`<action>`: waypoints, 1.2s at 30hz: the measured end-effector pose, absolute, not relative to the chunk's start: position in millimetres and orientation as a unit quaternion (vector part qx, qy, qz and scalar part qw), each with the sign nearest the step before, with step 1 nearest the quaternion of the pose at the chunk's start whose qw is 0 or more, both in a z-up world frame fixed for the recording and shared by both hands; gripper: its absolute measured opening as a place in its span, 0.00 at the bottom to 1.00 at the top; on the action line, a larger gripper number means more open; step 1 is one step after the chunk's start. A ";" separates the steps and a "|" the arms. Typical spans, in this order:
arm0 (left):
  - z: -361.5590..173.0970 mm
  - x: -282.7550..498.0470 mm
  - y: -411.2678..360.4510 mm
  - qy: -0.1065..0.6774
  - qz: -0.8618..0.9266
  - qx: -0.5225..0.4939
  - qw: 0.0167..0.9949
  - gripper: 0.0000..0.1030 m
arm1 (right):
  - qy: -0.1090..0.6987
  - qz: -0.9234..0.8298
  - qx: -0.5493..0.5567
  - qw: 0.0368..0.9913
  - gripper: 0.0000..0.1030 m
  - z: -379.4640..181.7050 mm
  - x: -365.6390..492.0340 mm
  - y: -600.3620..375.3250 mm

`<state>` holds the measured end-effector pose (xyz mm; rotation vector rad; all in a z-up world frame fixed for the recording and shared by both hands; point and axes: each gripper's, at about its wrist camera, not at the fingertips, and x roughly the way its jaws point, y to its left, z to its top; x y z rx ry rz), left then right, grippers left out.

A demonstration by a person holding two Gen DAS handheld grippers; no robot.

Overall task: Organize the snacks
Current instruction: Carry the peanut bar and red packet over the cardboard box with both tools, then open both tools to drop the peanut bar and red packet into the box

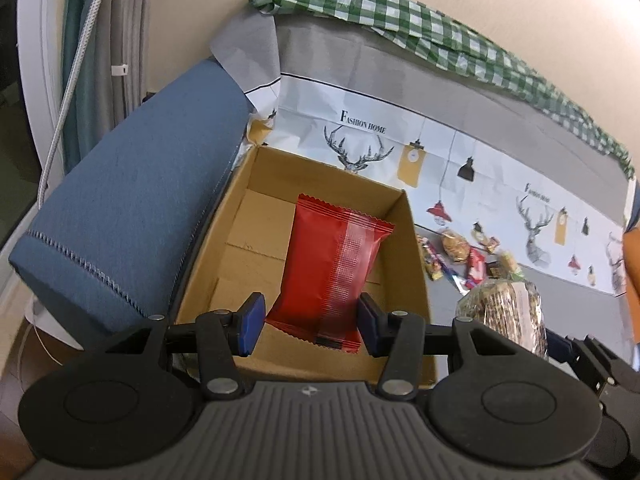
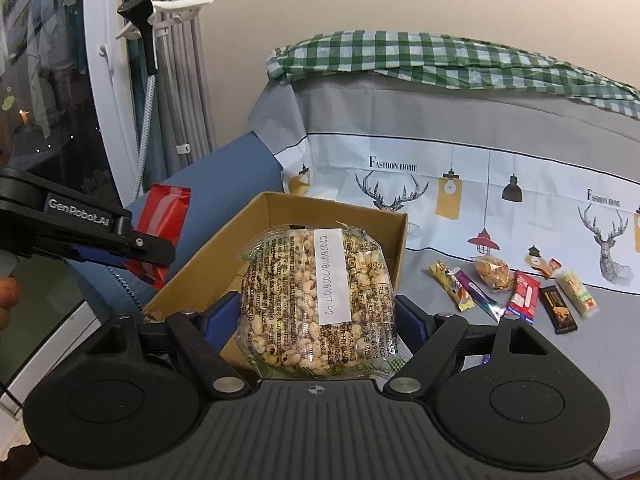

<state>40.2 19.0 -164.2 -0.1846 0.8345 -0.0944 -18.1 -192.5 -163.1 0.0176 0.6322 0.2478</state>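
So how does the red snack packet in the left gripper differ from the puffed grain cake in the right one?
The red snack packet is opaque foil, so its contents are hidden; the puffed grain cake sits in a clear wrapper showing the grains. The red packet is long and narrow; the grain cake is broad and roundish. Only the grain cake has a white date sticker. Both are gripped above the open cardboard box.

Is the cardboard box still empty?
Apparently empty: the cardboard box shows only bare floor flaps; the red packet is gripped above it by the left gripper.
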 end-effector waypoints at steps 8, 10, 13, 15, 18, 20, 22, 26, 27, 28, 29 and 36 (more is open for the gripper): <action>-188.8 97.5 16.0 0.434 -0.045 -0.068 0.897 0.53 | 0.348 0.109 0.043 0.930 0.80 -191.9 38.6 -190.1; -196.2 110.6 14.4 0.439 -0.041 -0.060 0.895 0.53 | 0.357 0.108 0.045 0.927 0.80 -200.0 50.9 -186.5; -209.8 130.1 14.0 0.453 -0.037 -0.052 0.889 0.53 | 0.367 0.109 0.037 0.923 0.80 -212.1 67.8 -181.3; -219.4 141.3 14.1 0.463 -0.035 -0.050 0.884 0.53 | 0.373 0.109 0.032 0.921 0.80 -220.5 79.3 -178.1; -233.7 155.5 14.1 0.478 -0.032 -0.045 0.877 0.53 | 0.384 0.109 0.031 0.916 0.80 -232.5 95.4 -175.0; -243.9 165.4 14.0 0.488 -0.029 -0.042 0.872 0.53 | 0.391 0.110 0.029 0.913 0.80 -240.6 105.0 -172.9; -252.9 173.0 13.5 0.496 -0.025 -0.038 0.867 0.53 | 0.398 0.111 0.029 0.910 0.80 -249.1 113.7 -171.2; -271.1 185.9 12.5 0.512 -0.018 -0.032 0.858 0.53 | 0.409 0.112 0.025 0.905 0.80 -263.5 128.5 -166.7; -273.8 187.8 11.8 0.514 -0.017 -0.031 0.857 0.53 | 0.410 0.113 0.023 0.905 0.80 -266.5 131.6 -165.6; -277.2 190.8 11.2 0.516 -0.017 -0.029 0.856 0.53 | 0.411 0.114 0.022 0.904 0.80 -268.9 133.8 -165.3; -279.5 193.7 10.3 0.518 -0.016 -0.027 0.855 0.53 | 0.412 0.114 0.022 0.904 0.80 -271.1 136.1 -165.1; -277.3 202.0 12.2 0.492 -0.007 -0.041 0.870 0.99 | 0.405 0.103 0.034 0.908 0.85 -275.7 151.5 -169.6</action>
